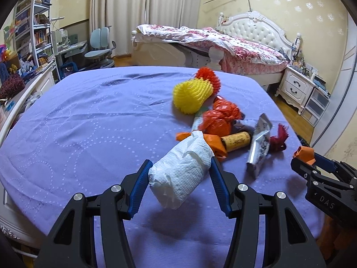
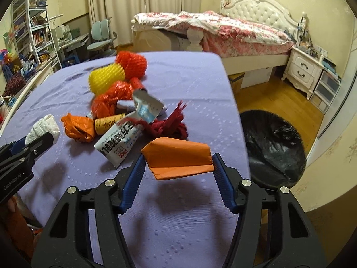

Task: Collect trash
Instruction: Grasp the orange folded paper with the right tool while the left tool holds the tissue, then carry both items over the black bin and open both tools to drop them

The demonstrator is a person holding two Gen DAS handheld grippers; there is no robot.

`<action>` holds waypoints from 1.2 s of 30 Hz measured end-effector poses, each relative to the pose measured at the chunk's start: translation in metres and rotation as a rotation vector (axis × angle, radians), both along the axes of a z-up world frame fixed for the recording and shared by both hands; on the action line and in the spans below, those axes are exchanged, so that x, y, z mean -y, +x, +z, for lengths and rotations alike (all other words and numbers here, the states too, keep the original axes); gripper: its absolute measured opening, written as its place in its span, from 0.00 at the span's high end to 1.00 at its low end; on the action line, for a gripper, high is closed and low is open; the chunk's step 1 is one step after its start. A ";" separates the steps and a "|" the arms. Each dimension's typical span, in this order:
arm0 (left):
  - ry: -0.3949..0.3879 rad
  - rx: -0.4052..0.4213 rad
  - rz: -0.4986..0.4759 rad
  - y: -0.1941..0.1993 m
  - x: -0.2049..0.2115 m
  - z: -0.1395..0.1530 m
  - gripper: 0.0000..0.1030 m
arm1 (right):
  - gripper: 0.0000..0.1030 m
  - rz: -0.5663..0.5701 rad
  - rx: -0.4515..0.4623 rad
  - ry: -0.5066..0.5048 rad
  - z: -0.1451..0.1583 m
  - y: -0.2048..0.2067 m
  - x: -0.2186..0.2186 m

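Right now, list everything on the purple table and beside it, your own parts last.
paper wad: 1, white, held above the table
folded paper: 1, orange, held above the table
foam nets: 2, yellow and red, far side of pile
plastic bags: 2, orange, in pile
tube: 1, yellow, in pile
wrapper: 1, white, printed, pile front
rag: 1, dark red, pile's right
table: 1, purple cloth
bin: 1, black liner, floor right
left tongs: gripping paper wad
right tongs: gripping folded paper

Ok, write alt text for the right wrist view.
The right tongs grip a folded orange paper above a purple-covered table. Behind lies a trash pile; a black-lined bin stands on the floor to the right.
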State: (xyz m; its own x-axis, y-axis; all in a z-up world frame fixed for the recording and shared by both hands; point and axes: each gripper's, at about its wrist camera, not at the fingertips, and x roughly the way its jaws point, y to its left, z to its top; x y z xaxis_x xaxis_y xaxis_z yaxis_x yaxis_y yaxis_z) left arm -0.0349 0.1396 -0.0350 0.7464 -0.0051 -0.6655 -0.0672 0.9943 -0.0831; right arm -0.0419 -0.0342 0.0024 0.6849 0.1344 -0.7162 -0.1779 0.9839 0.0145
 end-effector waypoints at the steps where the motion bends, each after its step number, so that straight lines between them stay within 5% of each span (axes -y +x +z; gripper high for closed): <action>1: -0.003 0.005 -0.005 0.000 0.003 0.002 0.47 | 0.42 -0.008 0.021 0.000 0.006 -0.002 0.004; 9: -0.004 0.075 -0.091 0.013 0.045 0.027 0.47 | 0.42 -0.110 0.098 0.006 0.031 -0.001 0.055; 19: 0.000 0.139 -0.216 0.054 0.122 0.041 0.47 | 0.42 -0.241 0.107 0.002 0.024 0.020 0.118; 36: 0.062 0.047 -0.342 0.129 0.230 0.007 0.47 | 0.42 -0.354 0.061 0.034 -0.009 0.077 0.198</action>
State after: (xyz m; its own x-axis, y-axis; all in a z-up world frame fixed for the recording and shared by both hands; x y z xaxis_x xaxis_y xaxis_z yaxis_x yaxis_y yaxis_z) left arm 0.0940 -0.0904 -0.0284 0.7384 -0.2209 -0.6371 0.2732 0.9618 -0.0168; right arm 0.0352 -0.2318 -0.0070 0.7344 -0.0956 -0.6720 0.1724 0.9838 0.0484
